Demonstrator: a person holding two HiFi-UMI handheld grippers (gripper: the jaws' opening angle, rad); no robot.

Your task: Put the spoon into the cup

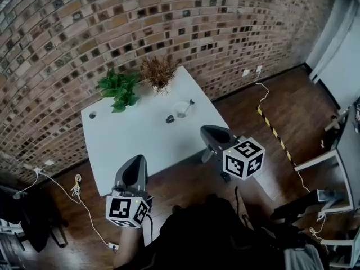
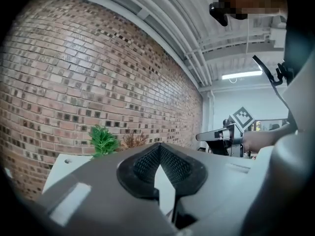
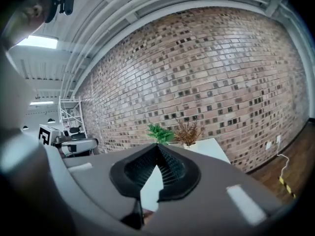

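Note:
On the white table [image 1: 129, 134] stands a clear cup [image 1: 180, 110] with a spoon [image 1: 190, 103] leaning out of it. A small dark object [image 1: 170, 118] lies just left of the cup. Both grippers hang off the table's near edge, well short of the cup. My left gripper [image 1: 133, 163] is over the wooden floor, shut and empty; its own view shows the jaw tips [image 2: 158, 144] meeting. My right gripper [image 1: 213, 131] is at the table's near right corner, also shut [image 3: 157, 145] with nothing held. The cup is hidden in both gripper views.
A green plant [image 1: 119, 89] and a dried brown plant [image 1: 158, 72] stand at the table's far edge against the brick wall [image 1: 112, 27]. Cables [image 1: 79, 191] trail on the floor at left. A desk edge [image 1: 323, 159] and yellow-black floor tape [image 1: 273, 127] lie at right.

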